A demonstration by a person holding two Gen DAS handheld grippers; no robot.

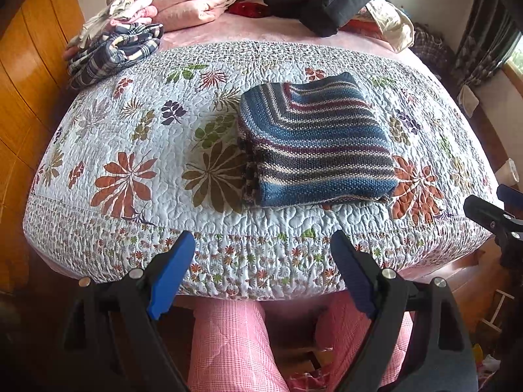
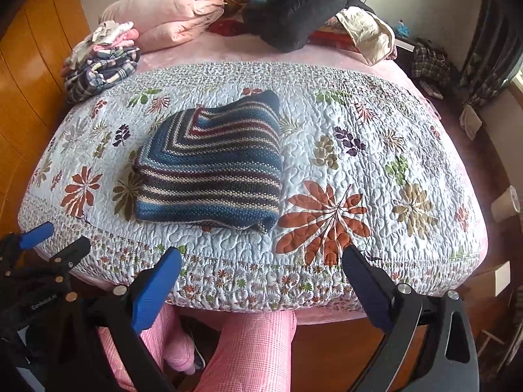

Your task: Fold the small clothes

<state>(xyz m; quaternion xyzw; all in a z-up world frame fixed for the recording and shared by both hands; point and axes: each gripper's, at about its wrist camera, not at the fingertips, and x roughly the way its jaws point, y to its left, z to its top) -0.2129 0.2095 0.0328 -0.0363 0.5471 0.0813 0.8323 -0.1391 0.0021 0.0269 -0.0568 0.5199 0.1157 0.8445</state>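
- The striped knit sweater (image 1: 313, 143) is seen folded into a compact rectangle, laid flat on the floral quilt (image 1: 130, 137), ahead of both sets of fingers and touched by neither.
- The left gripper (image 1: 261, 271) is held spread and empty, short of the quilt's near edge; the right gripper (image 2: 261, 281) likewise.
- This fold is judged finished.
- A heap of plaid clothes (image 1: 111, 52), far ahead to the left, is judged to be the waiting pile.

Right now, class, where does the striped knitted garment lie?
The striped knitted garment lies folded on the floral quilt, near its front edge. In both wrist views it sits ahead of the open hand-held grippers, untouched, with the plaid clothes pile far back left.
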